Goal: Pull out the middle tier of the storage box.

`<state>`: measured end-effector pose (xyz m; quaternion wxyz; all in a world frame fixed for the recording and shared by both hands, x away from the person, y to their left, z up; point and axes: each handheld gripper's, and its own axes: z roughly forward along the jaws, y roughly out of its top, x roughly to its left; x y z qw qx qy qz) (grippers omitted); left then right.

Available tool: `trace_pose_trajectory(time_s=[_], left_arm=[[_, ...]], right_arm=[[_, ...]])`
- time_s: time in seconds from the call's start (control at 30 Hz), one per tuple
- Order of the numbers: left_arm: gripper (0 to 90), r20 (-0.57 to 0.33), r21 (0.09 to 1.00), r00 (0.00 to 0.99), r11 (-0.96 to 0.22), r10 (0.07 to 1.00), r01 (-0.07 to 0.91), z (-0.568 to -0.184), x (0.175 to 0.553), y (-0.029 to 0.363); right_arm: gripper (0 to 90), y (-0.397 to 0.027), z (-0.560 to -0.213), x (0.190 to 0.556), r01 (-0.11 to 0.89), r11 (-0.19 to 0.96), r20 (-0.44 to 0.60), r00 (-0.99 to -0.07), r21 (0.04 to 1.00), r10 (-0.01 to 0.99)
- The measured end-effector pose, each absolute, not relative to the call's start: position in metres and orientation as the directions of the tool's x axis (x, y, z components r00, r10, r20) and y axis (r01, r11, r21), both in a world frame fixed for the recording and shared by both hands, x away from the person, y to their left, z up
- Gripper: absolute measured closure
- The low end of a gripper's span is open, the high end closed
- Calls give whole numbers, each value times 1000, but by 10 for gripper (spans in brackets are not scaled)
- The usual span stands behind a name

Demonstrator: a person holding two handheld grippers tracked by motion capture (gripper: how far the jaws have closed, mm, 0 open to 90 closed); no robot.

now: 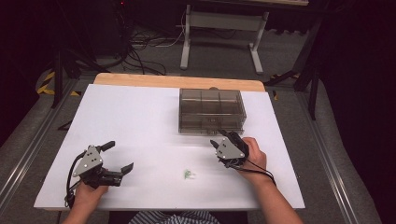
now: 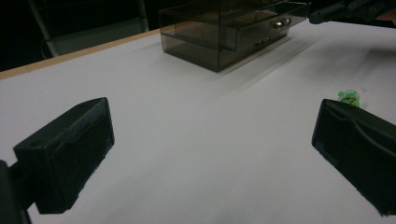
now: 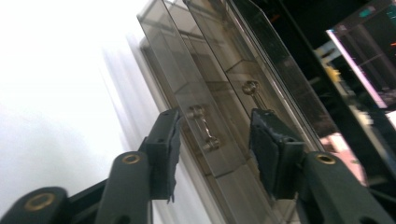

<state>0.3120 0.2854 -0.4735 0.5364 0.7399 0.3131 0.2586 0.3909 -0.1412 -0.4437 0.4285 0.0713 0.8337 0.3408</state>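
A: The right gripper [image 3: 212,144] has its jaws apart, nothing pressed between them, the metal handle [image 3: 204,127] of the lower drawer sitting in the gap.

B: Risk?

A: I judge a tilted closing could slip off that thin, smooth bar, or a pull could drag the whole light smoked-plastic drawer box [image 1: 212,111] toward the near edge.

B: And the left?

A: The left gripper [image 1: 117,157] rests near-left, rubbery pads wide apart, empty. A small green trinket [image 1: 188,174] lies near-centre on the matte white table [image 1: 135,116].
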Motion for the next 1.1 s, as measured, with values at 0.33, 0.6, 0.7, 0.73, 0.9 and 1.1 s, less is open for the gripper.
trace_pose_trajectory(time_s=[0.33, 0.6, 0.7, 0.73, 0.9, 1.1], left_arm=[[2, 47, 955, 671, -230, 740, 186, -473, 312, 285], [2, 46, 955, 672, -229, 739, 187, -474, 312, 285], [2, 46, 955, 672, -229, 739, 187, -473, 312, 285], [2, 46, 955, 672, -229, 739, 187, -473, 312, 285], [2, 54, 954, 673, -237, 738, 183, -473, 312, 286], [2, 53, 954, 673, -236, 737, 183, -473, 313, 286]], right_arm=[[432, -149, -429, 400, -129, 672, -494, -780, 729, 385], [412, -155, -415, 417, -38, 645, -323, -887, 763, 329], [416, -155, -410, 421, -22, 649, -299, -899, 760, 320], [424, -155, -409, 422, -12, 652, -286, -905, 758, 315], [423, -150, -407, 433, 58, 721, -208, -939, 691, 274], [424, -147, -404, 438, 57, 750, -217, -940, 659, 263]])
